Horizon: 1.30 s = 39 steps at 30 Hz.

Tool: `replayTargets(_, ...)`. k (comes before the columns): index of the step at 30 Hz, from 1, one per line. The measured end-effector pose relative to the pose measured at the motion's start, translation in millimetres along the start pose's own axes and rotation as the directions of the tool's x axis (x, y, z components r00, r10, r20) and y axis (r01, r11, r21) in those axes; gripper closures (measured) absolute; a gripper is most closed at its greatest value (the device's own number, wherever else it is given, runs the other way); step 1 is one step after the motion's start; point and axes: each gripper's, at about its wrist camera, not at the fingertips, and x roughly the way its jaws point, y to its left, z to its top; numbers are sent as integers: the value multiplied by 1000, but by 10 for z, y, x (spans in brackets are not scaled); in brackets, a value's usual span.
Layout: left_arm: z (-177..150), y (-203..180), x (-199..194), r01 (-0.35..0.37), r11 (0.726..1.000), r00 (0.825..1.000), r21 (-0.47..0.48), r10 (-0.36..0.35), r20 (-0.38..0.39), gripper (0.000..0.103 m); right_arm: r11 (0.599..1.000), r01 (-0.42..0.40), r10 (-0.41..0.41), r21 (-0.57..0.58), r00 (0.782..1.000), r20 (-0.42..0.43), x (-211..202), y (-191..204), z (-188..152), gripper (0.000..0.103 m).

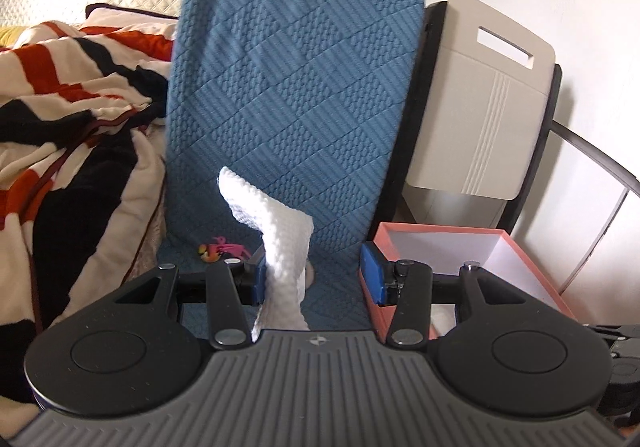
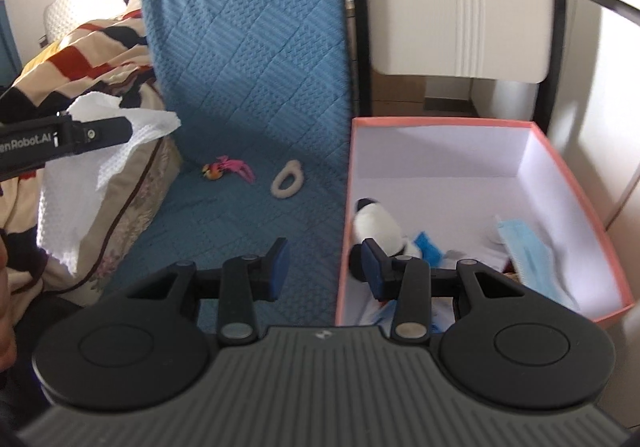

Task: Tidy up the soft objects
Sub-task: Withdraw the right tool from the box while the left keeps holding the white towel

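Note:
A white waffle cloth (image 1: 280, 243) hangs from the left finger of my left gripper (image 1: 314, 275). The jaws stand wide apart, and the cloth touches only that one pad. In the right wrist view the same left gripper (image 2: 120, 131) shows side-on at the left, with the cloth (image 2: 120, 151) draped over it. My right gripper (image 2: 327, 265) is open and holds nothing, over the near left wall of a pink box (image 2: 440, 121). In the box lie a panda plush (image 2: 376, 223) and a blue face mask (image 2: 528, 247). A white hair tie (image 2: 287, 179) and a small pink and orange toy (image 2: 224, 170) lie on the blue seat.
The blue quilted cover (image 1: 296, 79) runs over the seat and its upright back. A striped blanket (image 1: 72, 99) in red, black and cream is heaped to the left. Behind the box (image 1: 440, 227) stands a white chair back (image 1: 480, 107) in a black frame.

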Motion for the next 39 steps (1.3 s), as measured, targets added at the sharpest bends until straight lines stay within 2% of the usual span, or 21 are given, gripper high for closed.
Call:
replayTargets(4, -97, 167, 38, 1, 1000, 1000, -30, -1, 4, 51, 1000, -4, 4, -10, 1000, -15, 125, 126, -106, 61)
replayTargets(12, -369, 425, 219, -14, 999, 998, -50, 12, -55, 51, 1000, 2, -2, -11, 999, -37, 315, 284, -248, 61)
replayTargets(21, -592, 549, 300, 14, 998, 995, -56, -20, -95, 51, 999, 11, -13, -32, 998, -65, 515, 432, -398, 61)
replayTargets(31, -869, 735, 302, 8, 997, 996, -76, -15, -85, 51, 999, 24, -27, -45, 997, -78, 606, 553, -571, 61)
replayTargets(39, -976, 807, 479, 2, 996, 997, -86, -9, -81, 51, 998, 41, -45, -57, 996, -72, 662, 625, -625, 61)
